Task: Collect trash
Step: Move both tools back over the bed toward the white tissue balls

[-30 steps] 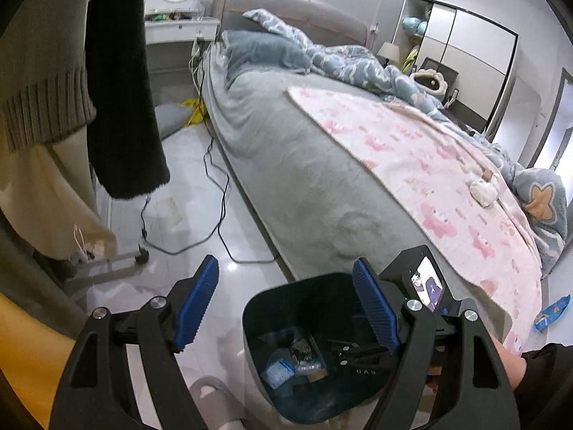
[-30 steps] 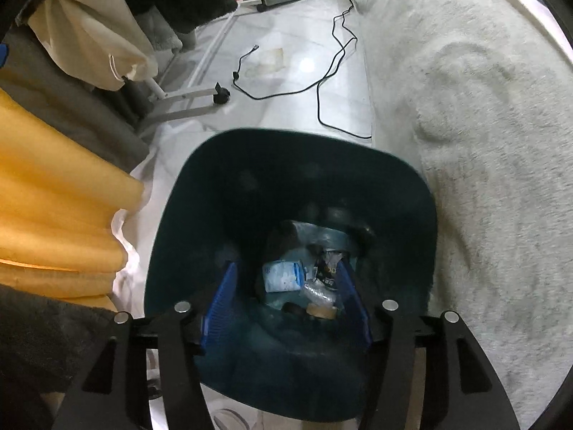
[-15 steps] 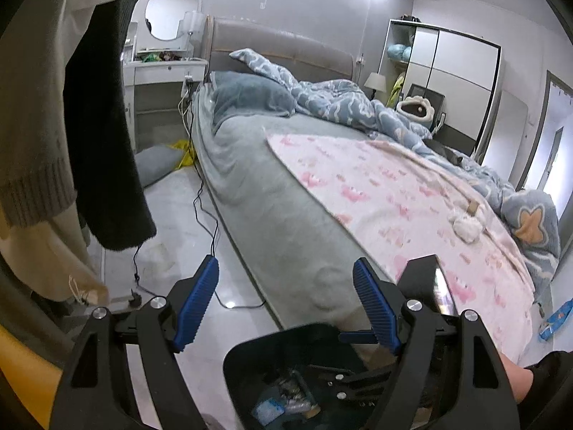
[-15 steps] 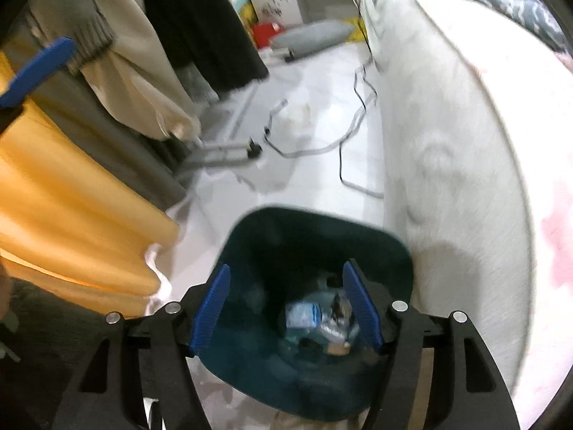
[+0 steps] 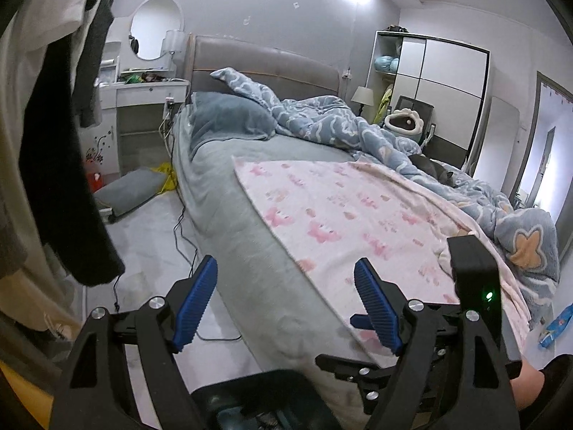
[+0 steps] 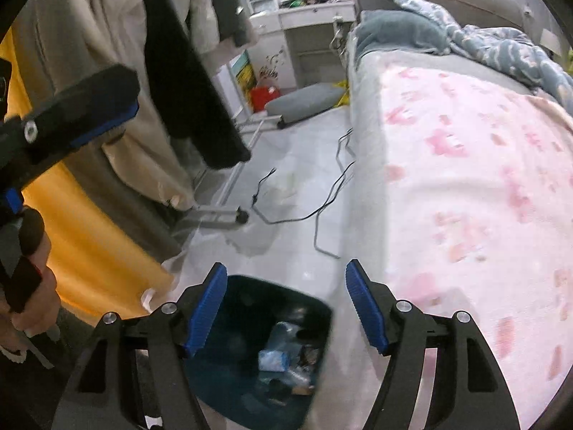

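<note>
Two empty grippers above bin (image 6: pixel 258 354)

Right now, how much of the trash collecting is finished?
Done: wrappers and a plastic bottle already lie in the dark teal bin. In hand: nothing; the right gripper has just been opening and the left gripper is open too. Left: possibly the blue wrapper on the floor beyond the bed.

the trash bin (image 6: pixel 250 351) is a dark teal container with rounded corners. it stands upright on the pale floor, just beside the bed. its top is open. inside, at the bottom, lies trash (image 6: pixel 283 358): a crumpled clear plastic piece, a light blue wrapper, some dark scraps.
</note>
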### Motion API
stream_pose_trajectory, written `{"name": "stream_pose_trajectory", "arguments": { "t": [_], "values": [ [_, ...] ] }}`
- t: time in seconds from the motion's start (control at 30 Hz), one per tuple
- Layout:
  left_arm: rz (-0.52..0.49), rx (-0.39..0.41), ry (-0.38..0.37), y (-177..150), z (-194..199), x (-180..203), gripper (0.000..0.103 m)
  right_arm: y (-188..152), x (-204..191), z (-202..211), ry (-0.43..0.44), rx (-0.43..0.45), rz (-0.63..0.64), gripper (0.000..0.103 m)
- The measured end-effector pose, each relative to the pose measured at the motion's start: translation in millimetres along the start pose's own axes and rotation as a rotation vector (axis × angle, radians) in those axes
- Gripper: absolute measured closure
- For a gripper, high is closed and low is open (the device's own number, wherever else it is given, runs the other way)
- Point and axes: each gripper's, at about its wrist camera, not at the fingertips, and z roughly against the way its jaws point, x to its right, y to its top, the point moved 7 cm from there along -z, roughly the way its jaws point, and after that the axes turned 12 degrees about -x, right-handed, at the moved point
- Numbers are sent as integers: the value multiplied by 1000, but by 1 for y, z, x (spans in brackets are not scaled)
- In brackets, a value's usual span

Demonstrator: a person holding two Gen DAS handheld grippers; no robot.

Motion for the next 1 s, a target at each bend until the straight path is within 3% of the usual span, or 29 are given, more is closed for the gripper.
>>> {"name": "stream_pose_trajectory", "arguments": {
  "t": [0.47, 1.0],
  "values": [
    [-38, -13, -57, 29, -47, 65, 16, 14, 91, 58, -101, 110, -53, 31],
    [-55, -58, -119, 42, -101, 122, 13, 5, 192, 115, -269, 192, -111, 30]
  ]
}}
